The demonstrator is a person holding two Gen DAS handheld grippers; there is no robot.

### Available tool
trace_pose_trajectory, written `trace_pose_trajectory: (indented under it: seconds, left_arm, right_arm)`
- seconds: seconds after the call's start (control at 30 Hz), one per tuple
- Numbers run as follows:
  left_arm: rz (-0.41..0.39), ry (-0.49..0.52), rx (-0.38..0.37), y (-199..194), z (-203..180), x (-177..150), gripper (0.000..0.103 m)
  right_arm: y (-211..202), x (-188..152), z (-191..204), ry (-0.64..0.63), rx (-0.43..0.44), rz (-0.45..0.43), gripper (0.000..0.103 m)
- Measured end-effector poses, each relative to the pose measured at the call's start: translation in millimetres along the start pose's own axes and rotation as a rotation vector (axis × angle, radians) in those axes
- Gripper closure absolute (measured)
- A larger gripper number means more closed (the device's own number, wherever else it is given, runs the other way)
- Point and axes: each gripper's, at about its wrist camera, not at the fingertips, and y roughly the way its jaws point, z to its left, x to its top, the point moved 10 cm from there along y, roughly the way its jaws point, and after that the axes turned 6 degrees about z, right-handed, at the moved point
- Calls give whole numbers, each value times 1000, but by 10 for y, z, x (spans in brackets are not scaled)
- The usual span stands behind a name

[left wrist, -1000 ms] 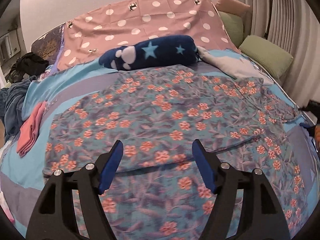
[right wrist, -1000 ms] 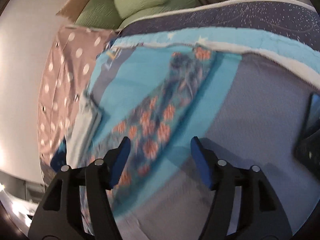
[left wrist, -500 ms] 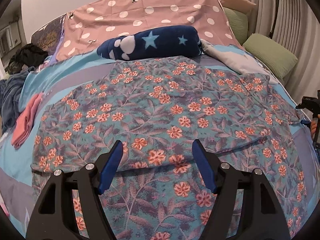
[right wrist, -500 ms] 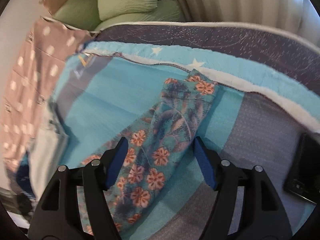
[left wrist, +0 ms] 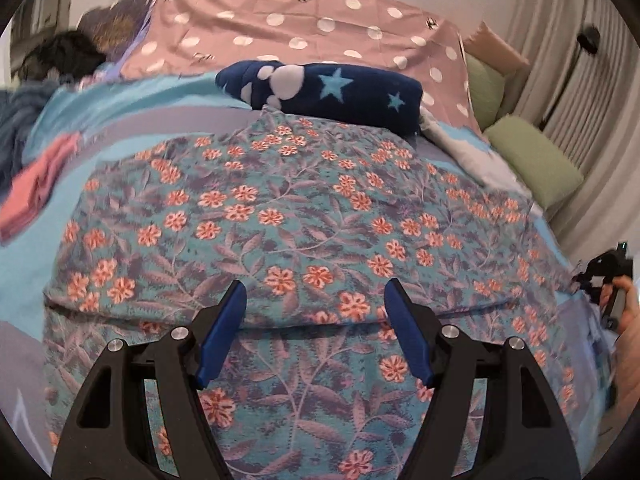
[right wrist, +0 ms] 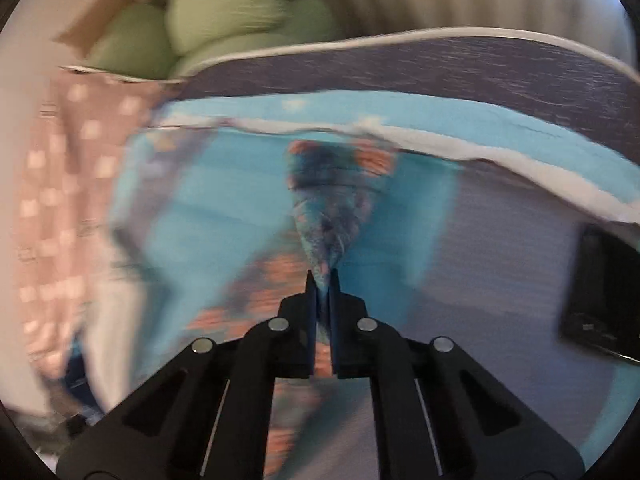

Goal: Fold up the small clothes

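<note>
Sleeve fold under way: right gripper (right wrist: 323, 280) clamped on the floral garment's sleeve (right wrist: 336, 200); left gripper (left wrist: 316, 320) gapes above the floral garment (left wrist: 300, 208), holding nothing; next, probably carry the sleeve inward.

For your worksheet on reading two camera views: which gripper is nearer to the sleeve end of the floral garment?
Right. The right gripper is shut on the floral garment at its sleeve. The left gripper is open above the garment's lower body, apart from the sleeve.
</note>
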Motion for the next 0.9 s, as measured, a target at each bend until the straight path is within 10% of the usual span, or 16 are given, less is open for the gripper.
trace_pose_trajectory:
  seconds: [0.17,0.4,0.63,0.9]
  left_arm:
    - [-4,-67,-84,-28,77,10,31]
    - [-12,-160,-185,-13,195,-8,31]
    - [-26,-228,-285,-21,280,-8,31]
    - [-23,-248,-376,-41,269,27,34]
  right_arm:
    - [-220,-492,953,-102,349,116,98]
    - [-729,-2622,2666,-742,622,310,98]
    - [-261,-4270,2715,-1166,492,453,98]
    - [-68,-4534,2345,-1334,377,412,93]
